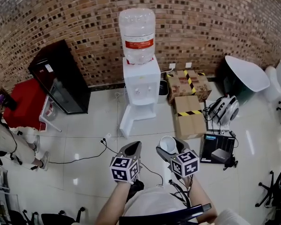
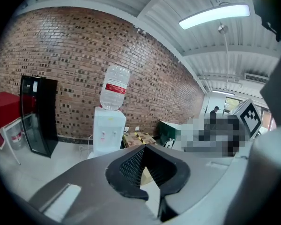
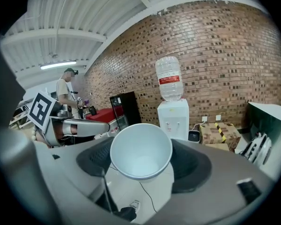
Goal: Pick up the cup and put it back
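While the right hand-held gripper (image 1: 170, 146) is clamping a plain white round cup (image 1: 167, 144) between its jaws, open mouth tilting back toward its camera, the left hand-held gripper (image 1: 132, 148) is hovering just beside it, jaw tips together and empty. Both are hanging above a glossy white tiled floor (image 1: 93, 125). Ahead, a white water dispenser with a clear bottle (image 1: 140, 86) is standing against a red brick wall (image 1: 84, 18), flanked by tape-striped brown cardboard boxes (image 1: 189, 116) and a tall black cabinet (image 1: 61, 76). A thin black cable (image 1: 79, 161) is trailing across the floor between.
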Demonstrator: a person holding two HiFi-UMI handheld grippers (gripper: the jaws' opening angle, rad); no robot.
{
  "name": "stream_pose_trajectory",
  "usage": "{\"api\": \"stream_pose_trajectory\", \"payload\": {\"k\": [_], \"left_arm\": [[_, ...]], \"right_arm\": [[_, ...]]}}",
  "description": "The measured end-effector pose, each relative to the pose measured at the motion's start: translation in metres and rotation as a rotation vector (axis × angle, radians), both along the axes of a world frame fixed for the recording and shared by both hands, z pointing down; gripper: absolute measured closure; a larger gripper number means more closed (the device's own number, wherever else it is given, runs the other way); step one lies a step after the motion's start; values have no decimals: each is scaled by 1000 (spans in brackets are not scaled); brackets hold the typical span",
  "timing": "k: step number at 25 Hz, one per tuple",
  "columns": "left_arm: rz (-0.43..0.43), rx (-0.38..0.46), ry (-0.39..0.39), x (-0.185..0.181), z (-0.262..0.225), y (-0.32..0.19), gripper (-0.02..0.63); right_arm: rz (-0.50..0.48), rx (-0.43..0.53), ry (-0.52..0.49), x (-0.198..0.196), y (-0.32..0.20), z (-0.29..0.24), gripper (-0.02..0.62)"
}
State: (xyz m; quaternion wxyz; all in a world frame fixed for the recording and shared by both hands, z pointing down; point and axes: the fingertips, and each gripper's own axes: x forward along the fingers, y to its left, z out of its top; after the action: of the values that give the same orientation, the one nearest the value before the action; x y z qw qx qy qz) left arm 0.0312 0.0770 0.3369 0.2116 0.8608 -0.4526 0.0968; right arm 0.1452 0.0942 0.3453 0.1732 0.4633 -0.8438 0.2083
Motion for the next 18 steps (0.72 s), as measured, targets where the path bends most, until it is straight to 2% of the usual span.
{"api": "stream_pose_trajectory", "payload": {"k": [8, 18], "left_arm": [[-15, -11, 57, -17, -3, -11, 601], [-26, -22, 78, -34, 0, -37, 601]], "right_arm": [[-2, -6, 4, -19, -12, 3, 216], [23, -19, 18, -29, -31, 4, 216]]}}
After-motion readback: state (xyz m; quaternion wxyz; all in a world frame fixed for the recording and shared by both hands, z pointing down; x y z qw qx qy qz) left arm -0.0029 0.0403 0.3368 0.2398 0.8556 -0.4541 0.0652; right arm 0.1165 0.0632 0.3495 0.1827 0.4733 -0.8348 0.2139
